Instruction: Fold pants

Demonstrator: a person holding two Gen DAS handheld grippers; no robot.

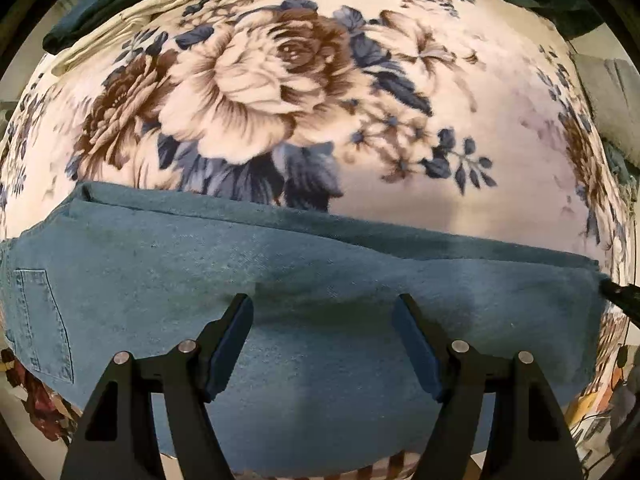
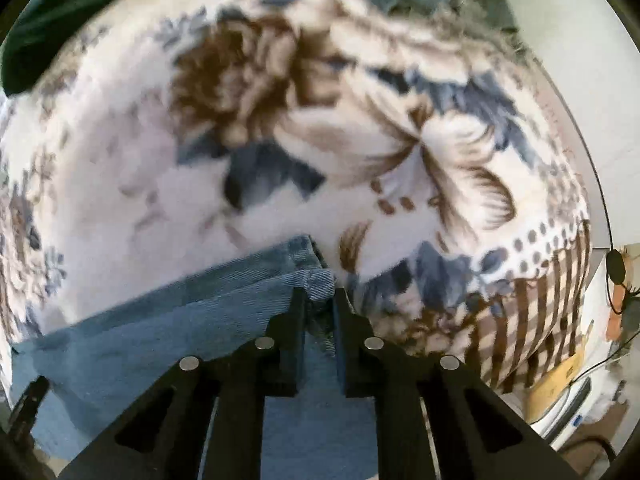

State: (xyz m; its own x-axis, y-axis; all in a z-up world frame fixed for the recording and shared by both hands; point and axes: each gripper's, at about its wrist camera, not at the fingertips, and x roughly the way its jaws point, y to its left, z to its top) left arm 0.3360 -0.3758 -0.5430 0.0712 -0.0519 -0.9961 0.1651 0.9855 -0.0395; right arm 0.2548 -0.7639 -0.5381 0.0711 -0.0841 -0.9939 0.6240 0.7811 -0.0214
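Through the left wrist camera I see my left gripper (image 1: 324,340) hovering over the pants (image 1: 280,280), its fingers spread wide and grasping nothing. The pants lie folded lengthwise on the flowered blanket (image 1: 260,92), a back pocket (image 1: 40,320) at their left end. Beyond the pants, at the blanket's far left corner, sits a pile of dark clothes (image 1: 112,4).

Through the right wrist camera, which is blurred, my right gripper (image 2: 320,300) has its fingers clenched on the hem (image 2: 318,278) of the pants (image 2: 140,340), at their end nearest the blanket's (image 2: 120,160) striped border (image 2: 532,312).
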